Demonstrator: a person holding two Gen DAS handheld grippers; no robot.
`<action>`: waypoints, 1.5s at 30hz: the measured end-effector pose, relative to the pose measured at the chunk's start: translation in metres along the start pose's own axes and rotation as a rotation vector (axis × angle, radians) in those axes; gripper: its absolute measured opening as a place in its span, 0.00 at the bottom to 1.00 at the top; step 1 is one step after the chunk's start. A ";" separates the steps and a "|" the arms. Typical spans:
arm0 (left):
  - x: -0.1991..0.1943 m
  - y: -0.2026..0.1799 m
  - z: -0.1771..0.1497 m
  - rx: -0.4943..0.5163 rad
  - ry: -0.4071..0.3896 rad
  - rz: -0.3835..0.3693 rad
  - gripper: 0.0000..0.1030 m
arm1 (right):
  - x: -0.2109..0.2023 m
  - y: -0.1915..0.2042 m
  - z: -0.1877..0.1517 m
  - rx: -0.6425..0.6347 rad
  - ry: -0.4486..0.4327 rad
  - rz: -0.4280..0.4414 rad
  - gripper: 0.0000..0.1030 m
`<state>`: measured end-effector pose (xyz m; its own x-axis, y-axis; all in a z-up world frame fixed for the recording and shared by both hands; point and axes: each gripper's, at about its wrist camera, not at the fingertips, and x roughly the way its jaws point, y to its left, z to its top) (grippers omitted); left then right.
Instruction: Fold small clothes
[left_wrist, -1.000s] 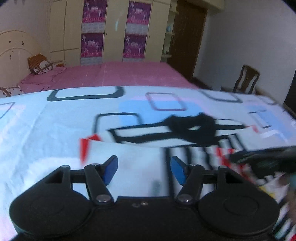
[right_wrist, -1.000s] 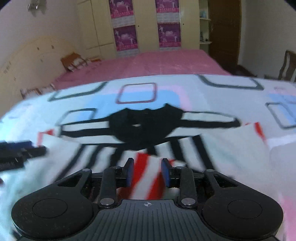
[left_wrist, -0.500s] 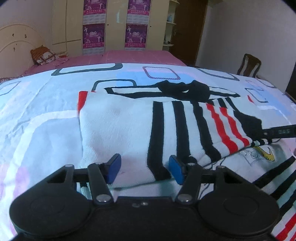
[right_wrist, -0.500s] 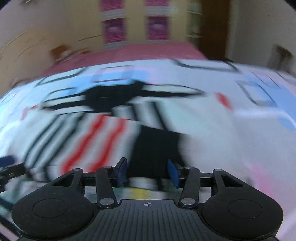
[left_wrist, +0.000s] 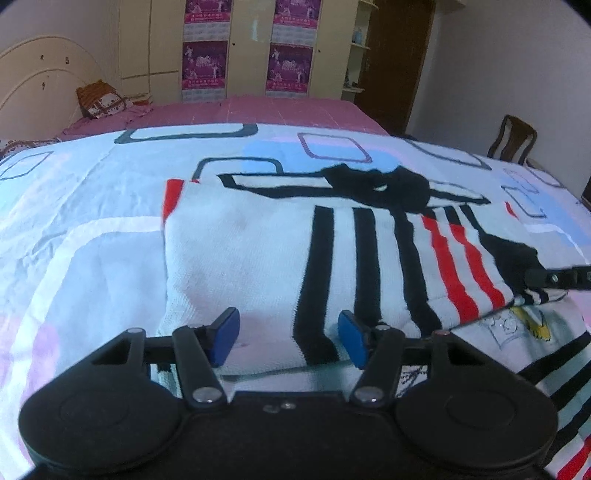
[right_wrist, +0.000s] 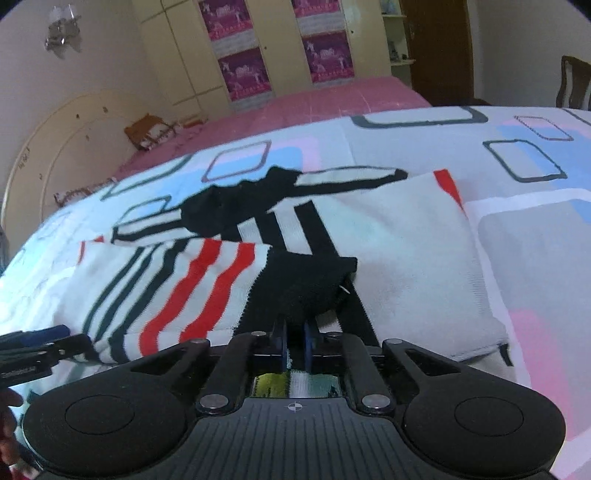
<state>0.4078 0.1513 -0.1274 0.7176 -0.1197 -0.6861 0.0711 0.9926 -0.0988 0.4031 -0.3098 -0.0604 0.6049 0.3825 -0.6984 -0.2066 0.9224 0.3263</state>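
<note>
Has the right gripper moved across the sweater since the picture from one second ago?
Yes. The right gripper went rightward along the sweater, from the red stripes to its black cuff; its jaws have just been closing on that cuff.

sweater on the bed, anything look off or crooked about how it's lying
Mostly tidy, but the folded-over sleeve lies slanted across the sweater, its black cuff bunched where the right gripper pinches it. No damage visible.
</note>
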 end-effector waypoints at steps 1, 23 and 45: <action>0.000 0.000 -0.001 0.005 0.003 0.002 0.57 | -0.002 -0.001 -0.002 0.006 0.008 -0.001 0.07; -0.024 -0.032 -0.006 0.136 0.012 0.205 0.96 | -0.037 0.000 -0.006 -0.099 -0.020 -0.114 0.40; -0.145 -0.049 -0.122 0.080 0.046 0.238 0.92 | -0.182 -0.060 -0.119 0.011 -0.017 -0.023 0.67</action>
<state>0.2153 0.1169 -0.1109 0.6884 0.1181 -0.7157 -0.0395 0.9913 0.1256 0.2134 -0.4285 -0.0286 0.6225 0.3602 -0.6948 -0.1842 0.9303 0.3173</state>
